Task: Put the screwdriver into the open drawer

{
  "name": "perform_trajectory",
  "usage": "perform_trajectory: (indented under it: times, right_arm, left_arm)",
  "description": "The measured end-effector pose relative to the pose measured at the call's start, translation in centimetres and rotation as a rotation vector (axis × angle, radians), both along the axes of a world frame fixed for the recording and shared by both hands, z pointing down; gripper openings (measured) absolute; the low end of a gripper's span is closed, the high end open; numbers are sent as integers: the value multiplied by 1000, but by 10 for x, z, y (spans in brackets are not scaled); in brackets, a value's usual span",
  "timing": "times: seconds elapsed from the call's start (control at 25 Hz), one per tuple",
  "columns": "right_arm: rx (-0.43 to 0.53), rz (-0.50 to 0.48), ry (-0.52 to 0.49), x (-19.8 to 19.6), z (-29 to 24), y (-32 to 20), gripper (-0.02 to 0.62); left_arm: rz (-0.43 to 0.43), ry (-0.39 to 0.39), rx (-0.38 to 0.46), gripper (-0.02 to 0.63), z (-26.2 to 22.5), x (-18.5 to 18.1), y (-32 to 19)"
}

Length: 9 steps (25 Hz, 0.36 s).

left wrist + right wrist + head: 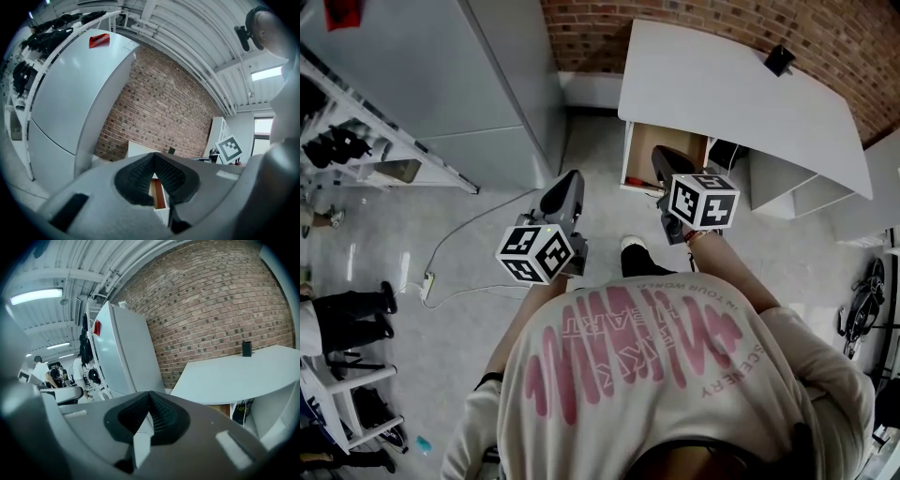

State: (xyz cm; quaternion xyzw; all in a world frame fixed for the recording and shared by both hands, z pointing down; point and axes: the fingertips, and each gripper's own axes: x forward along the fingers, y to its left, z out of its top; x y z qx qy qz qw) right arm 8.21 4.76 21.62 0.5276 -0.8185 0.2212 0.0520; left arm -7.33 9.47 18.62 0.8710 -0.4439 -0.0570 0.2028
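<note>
Two grippers are in play, each carrying one cube with square markers. In the head view the left gripper (567, 183) and the right gripper (664, 161) are held out in front of the person, the right one reaching over the front of the one open drawer (684, 148). The left gripper's own view (154, 157) shows its ribbed black fingers (140, 173) meeting at the tips with nothing between them. The right gripper view (150, 394) shows the same: fingers (164, 416) closed tip to tip and empty. One white desk (722, 89) stands against the brick wall (609, 33), and the drawer is pulled out beneath its left end. The drawer's brown wooden inside is visible, and its front part is hidden behind the right gripper. The same brown inside (159, 194) also shows through the gap below the left gripper's fingertips. No view shows the screwdriver plainly. A thin reddish streak (656, 193) lies at the drawer's front edge, just beside the right gripper, and is too small to identify. One small black object (779, 60) sits on the desk near the wall, well apart from the drawer. One tall grey cabinet (459, 75) stands left of the desk with one red item (99, 41) on top. On the floor (469, 234) one white cable (455, 239) runs to a power strip (427, 281).
</note>
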Motion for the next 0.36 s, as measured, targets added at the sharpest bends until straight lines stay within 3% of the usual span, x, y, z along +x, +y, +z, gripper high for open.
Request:
perform_trajectory:
  times: [0.36]
  right_arm:
    - [-11,0,16,-7,4,7,11]
  left_arm:
    - [7,-3,-17,3,5,-8,5]
